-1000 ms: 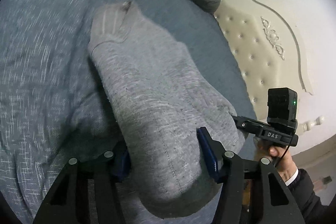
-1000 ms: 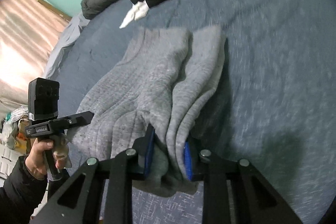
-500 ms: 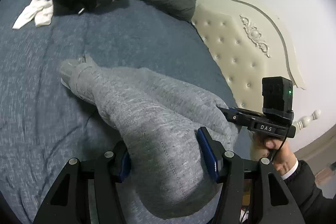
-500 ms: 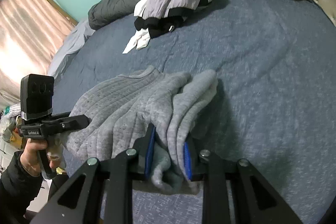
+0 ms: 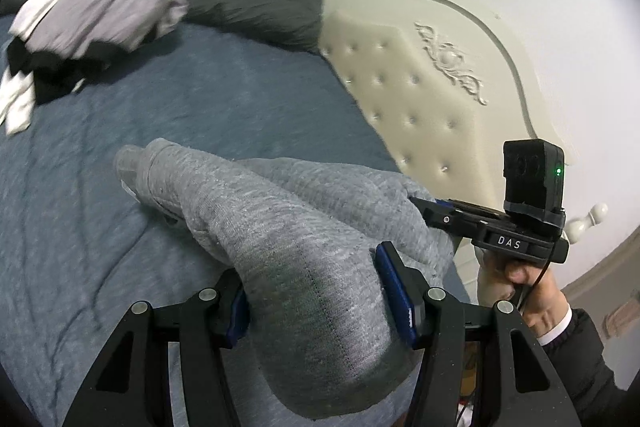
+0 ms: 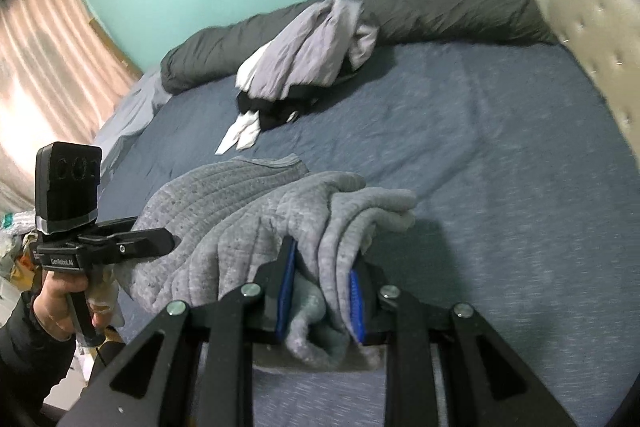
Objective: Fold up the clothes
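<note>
A grey knit sweater [image 5: 280, 219] hangs lifted between both grippers above the blue bed cover [image 5: 208, 107]. My left gripper [image 5: 316, 303] is shut on a thick bunched fold of it, blue pads pressed on either side. My right gripper [image 6: 322, 299] is shut on another gathered edge of the sweater [image 6: 240, 219]. Each view shows the other gripper, held in a hand, at the sweater's far side: the right one [image 5: 424, 207] and the left one [image 6: 160, 239]. The sweater's far end [image 5: 132, 163] still trails near the bed.
A pile of lilac, black and white clothes [image 6: 304, 67] lies further up the bed against a dark grey rolled duvet [image 6: 440, 3]. A cream tufted headboard [image 5: 420, 87] borders the bed on one side. Pink curtains [image 6: 36, 67] hang beyond the other side.
Both grippers have risen and pulled back with the sweater, lifting most of it off the bed and gathering it toward me. Their grips have not changed.
</note>
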Tool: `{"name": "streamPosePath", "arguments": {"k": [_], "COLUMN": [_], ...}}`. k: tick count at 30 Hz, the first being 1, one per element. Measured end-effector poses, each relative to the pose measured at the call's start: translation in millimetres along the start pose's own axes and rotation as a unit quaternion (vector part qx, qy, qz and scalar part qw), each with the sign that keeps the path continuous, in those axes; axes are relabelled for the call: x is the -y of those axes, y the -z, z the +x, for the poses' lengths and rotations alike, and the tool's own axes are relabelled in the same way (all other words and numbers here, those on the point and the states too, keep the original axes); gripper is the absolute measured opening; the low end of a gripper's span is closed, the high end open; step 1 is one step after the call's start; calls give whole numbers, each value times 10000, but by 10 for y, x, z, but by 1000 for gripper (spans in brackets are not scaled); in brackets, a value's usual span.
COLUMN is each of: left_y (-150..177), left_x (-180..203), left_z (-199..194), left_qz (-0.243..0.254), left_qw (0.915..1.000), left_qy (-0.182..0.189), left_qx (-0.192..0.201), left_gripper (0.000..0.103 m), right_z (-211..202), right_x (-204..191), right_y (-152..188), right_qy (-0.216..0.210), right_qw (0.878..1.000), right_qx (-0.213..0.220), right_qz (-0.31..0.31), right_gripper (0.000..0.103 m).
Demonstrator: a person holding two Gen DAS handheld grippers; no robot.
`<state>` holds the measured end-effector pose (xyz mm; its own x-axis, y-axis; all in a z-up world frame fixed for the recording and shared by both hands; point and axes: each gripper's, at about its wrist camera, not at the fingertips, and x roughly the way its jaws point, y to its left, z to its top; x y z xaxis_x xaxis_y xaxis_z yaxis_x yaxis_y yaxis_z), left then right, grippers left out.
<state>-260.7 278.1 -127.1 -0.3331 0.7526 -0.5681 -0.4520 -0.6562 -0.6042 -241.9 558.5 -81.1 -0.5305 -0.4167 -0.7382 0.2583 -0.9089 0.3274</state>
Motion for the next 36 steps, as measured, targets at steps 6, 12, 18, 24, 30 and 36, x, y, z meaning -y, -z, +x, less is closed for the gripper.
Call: {"name": "streamPosePath", "arguments": {"k": [6, 12, 18, 24, 30, 36], "left_y": [-132, -291, -381, -419, -404, -207], "left_x": [725, 1388, 1935, 2374, 2607, 2577], "left_z": [544, 1182, 1791, 2374, 2838, 3287], "left_qz": [342, 619, 885, 1159, 1186, 1184], "left_qw": [9992, 9971, 9938, 9898, 9893, 9900], "left_qy": [221, 441, 666, 820, 850, 755], "left_qx": [12, -71, -124, -115, 34, 133], "left_gripper": [61, 61, 61, 61, 61, 61], "right_z": [-607, -1120, -1532, -1816, -1925, -1753], "right_x": [615, 1277, 1846, 2315, 2683, 3044], "right_y": [1, 35, 157, 246, 299, 544], "right_qy": [334, 699, 1016, 1375, 1685, 1846], "right_qw": [9987, 9954, 9913, 9852, 9781, 9748], "right_qx": [313, 517, 704, 913, 1129, 1105], "right_qz": [208, 391, 459, 463, 459, 586], "right_gripper": [23, 23, 23, 23, 23, 23]}}
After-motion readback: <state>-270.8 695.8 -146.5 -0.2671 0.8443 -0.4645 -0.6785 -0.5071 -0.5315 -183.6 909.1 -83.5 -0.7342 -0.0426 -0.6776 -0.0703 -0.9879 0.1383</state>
